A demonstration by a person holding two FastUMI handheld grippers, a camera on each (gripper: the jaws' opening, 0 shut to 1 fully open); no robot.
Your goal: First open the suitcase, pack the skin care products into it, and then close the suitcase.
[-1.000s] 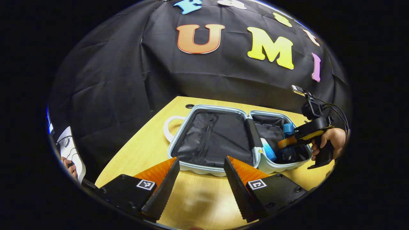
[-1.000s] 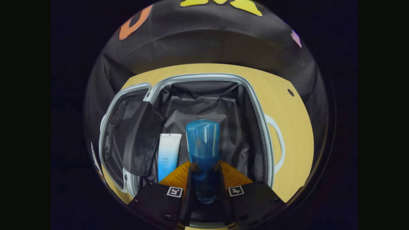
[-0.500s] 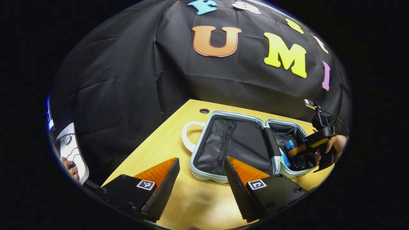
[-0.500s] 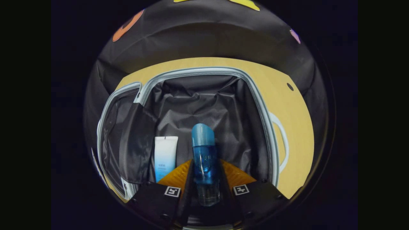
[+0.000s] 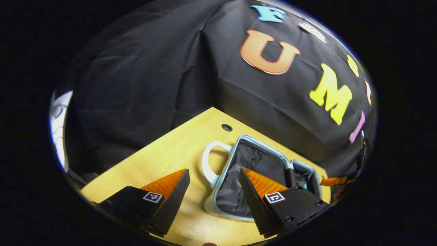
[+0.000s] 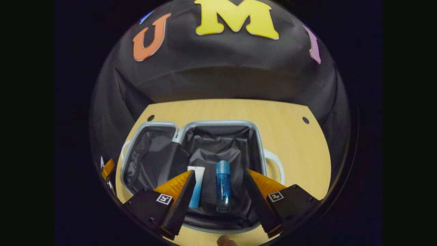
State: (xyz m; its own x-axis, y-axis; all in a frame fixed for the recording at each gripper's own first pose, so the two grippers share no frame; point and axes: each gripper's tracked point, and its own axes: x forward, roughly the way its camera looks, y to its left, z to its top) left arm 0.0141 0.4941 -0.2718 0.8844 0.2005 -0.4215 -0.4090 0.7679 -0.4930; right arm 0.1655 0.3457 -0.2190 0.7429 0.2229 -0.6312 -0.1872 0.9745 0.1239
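Right hand-held gripper (image 6: 218,191): fingers spread wide apart, nothing between them touching either finger; released. It hangs above the near rim of the open suitcase (image 6: 259,143), which lies flat on the desk (image 6: 293,136).

Straight ahead of this gripper, between its two fingers, a blue bottle (image 6: 223,186) lies on the dark lining of the right-hand compartment, cap pointing away. Just beside the bottle, toward the gripper's left finger, lies a white-and-blue tube (image 6: 196,184), partly hidden by that finger. The two products are close together but apart. The other half of the suitcase, lined and with nothing visible in it, lies ahead and to the left. A white handle (image 6: 277,167) sticks out from the suitcase side ahead and to the right.

Left hand-held gripper (image 5: 213,196): fingers also spread, grasping nothing. It hovers over the desk (image 5: 164,153); the suitcase (image 5: 235,150) sits ahead and to its right, its white handle (image 5: 206,164) nearest, between the fingers.
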